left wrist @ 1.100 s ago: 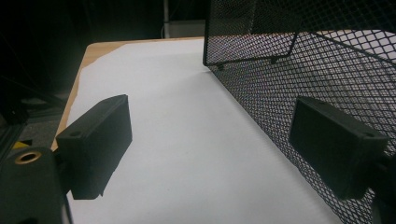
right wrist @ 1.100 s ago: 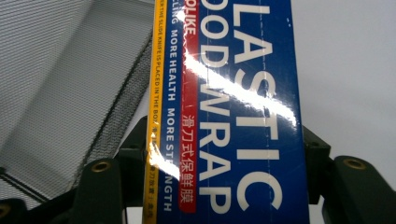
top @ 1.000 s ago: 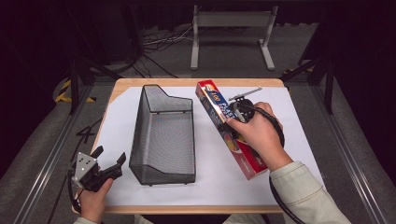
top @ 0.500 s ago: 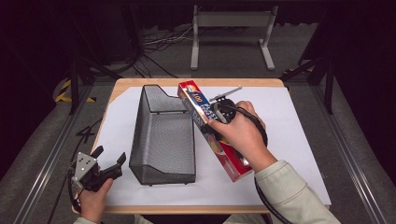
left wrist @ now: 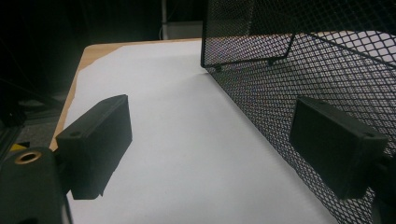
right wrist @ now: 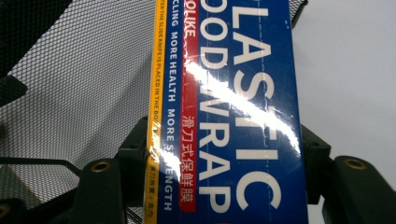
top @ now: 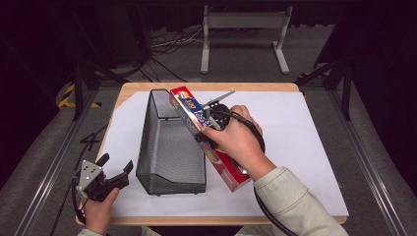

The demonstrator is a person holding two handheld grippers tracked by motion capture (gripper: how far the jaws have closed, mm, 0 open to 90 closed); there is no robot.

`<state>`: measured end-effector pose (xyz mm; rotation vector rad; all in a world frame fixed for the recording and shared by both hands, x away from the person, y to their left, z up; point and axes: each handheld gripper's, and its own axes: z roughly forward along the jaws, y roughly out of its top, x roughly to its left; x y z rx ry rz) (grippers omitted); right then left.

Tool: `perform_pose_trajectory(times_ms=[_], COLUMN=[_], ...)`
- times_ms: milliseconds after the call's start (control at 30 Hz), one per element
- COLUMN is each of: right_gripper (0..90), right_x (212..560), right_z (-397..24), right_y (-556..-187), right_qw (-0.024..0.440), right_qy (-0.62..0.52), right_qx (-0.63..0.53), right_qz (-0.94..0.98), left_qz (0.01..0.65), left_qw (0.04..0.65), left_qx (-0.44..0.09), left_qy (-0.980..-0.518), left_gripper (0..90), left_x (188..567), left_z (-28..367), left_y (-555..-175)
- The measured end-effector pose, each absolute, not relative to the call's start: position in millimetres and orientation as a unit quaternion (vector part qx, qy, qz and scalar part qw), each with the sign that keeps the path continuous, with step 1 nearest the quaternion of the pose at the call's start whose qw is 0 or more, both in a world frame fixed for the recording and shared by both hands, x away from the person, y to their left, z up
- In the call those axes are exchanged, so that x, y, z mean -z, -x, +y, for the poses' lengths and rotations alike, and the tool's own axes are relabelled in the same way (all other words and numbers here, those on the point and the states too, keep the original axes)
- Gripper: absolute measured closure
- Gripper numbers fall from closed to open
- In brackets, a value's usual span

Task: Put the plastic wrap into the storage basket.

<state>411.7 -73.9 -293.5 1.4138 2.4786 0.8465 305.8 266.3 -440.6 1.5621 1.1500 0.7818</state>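
Left gripper: I see it held in the left hand at the worktop's near left corner, jaws spread wide with nothing between them; in the left gripper view its jaws frame white paper and the basket's mesh side.

Wire basket: black mesh, long and narrow, on the left half of the white sheet, running from the far edge toward the near edge.

Plastic wrap box: a long blue, red and yellow carton (I read "PLASTIC FOOD WRAP" in the right gripper view), lying aslant just right of the basket, its far end over the basket's far right rim.

Right gripper: jaws closed on the box's sides, the right hand around it, mid-worktop.

Worktop: wooden, bare along its edges.
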Motion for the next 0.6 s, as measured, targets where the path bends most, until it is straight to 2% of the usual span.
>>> perform_pose_trajectory(times_ms=[600], right_gripper=[39.1], right_x=[298.3], right_z=[-50.2], right_y=[-417.0], right_qw=[0.054], right_qy=[-0.465], right_qx=[-0.302], right_qz=[0.83], left_qz=[0.477], left_qw=[0.503], left_qx=[-0.323], left_qy=[-0.644], left_gripper=[14.1], left_x=[440.2], left_z=[266.7], left_y=[-305.9])
